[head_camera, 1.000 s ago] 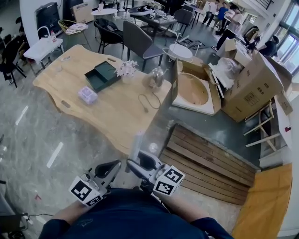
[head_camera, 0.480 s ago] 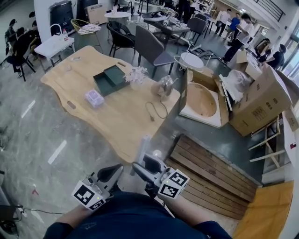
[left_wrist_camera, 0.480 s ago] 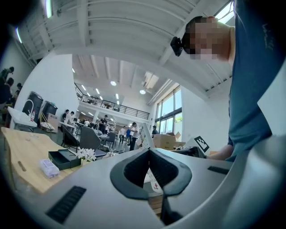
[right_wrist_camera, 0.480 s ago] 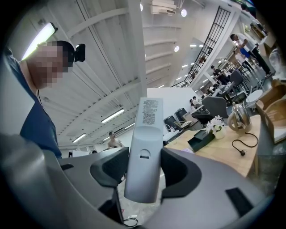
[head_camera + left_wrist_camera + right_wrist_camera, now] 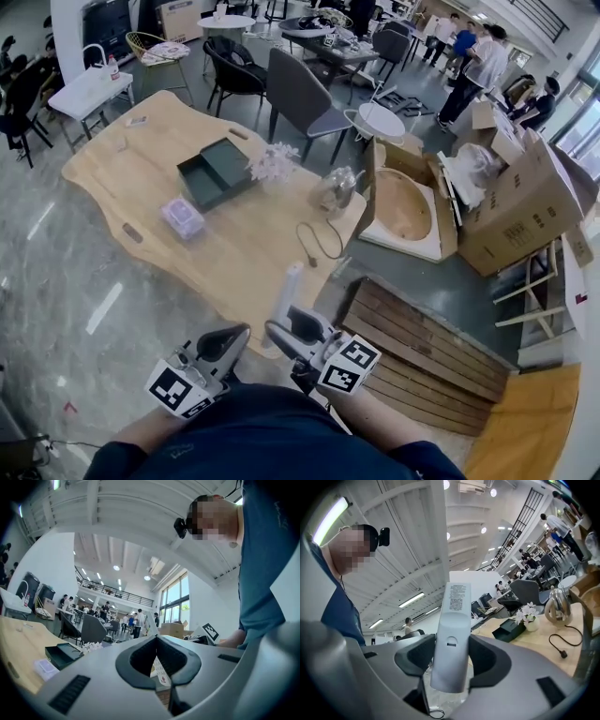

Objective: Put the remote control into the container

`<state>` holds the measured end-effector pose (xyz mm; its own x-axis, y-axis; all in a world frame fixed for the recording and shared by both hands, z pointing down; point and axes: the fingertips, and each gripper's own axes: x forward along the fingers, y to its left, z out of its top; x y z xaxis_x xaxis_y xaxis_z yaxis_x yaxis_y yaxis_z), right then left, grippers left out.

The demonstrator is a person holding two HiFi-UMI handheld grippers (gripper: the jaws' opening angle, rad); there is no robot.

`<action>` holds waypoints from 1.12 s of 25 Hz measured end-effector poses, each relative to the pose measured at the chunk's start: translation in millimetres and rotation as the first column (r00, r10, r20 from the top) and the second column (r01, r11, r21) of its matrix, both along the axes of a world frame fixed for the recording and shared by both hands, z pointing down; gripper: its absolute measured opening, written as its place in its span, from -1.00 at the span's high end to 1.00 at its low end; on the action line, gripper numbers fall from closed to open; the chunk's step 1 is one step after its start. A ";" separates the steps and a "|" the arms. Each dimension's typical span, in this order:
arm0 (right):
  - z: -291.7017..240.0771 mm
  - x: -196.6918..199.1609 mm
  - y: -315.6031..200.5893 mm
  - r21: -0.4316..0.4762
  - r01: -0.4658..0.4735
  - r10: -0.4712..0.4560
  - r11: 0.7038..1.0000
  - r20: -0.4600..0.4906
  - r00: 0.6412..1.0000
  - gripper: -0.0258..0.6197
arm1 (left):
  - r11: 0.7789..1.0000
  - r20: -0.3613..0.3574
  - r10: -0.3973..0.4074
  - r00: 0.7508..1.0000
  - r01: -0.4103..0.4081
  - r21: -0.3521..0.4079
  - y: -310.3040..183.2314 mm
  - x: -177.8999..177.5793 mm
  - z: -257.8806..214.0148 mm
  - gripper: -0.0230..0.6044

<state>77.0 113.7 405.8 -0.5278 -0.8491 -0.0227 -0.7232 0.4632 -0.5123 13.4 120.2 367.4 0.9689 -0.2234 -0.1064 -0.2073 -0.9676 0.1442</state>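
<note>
The remote control (image 5: 285,298) stands up between the jaws of my right claw (image 5: 281,336), close to me, by the near edge of the table (image 5: 234,258). My left claw (image 5: 223,343) is just left of it. Far out on the table sits the container (image 5: 214,172). The flowers (image 5: 274,164) are just to its right, and the jug (image 5: 335,190) is further right. A small box (image 5: 182,217) lies nearer than the container. A cord (image 5: 319,242) lies nearer than the jug. A pallet (image 5: 422,337) is on the floor, right of the table.

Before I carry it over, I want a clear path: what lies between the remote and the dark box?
Head view: only bare tabletop between remote and dark box; lilac packet left of that line, cable right.
</note>
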 end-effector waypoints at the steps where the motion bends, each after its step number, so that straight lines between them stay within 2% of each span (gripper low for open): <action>1: 1.6 -0.7 -19.2 -0.006 -0.008 0.008 1.000 0.001 1.000 0.20 | 1.000 0.000 0.010 1.000 -0.010 0.003 -18.1 -0.3 0.4 0.83; 8: 5.1 -10.5 -136.5 -0.023 -0.057 0.056 0.998 -0.009 0.998 0.20 | 0.995 0.058 0.104 0.993 -0.104 -0.009 -126.7 -9.5 10.8 0.83; 13: 10.3 -5.8 -198.8 -0.037 -0.114 0.113 0.993 -0.027 0.993 0.20 | 0.993 0.047 0.115 0.992 -0.115 -0.015 -186.3 -18.6 10.0 0.83; 21: 25.9 -6.1 -252.6 -0.065 -0.098 0.097 0.993 -0.025 0.995 0.20 | 0.995 0.031 0.082 0.996 -0.081 -0.058 -226.1 -23.3 22.7 0.83; 28: 32.4 -10.6 -301.6 -0.067 -0.054 0.050 0.996 -0.053 0.997 0.20 | 0.998 0.017 0.048 0.999 -0.047 -0.051 -251.0 -23.5 17.1 0.83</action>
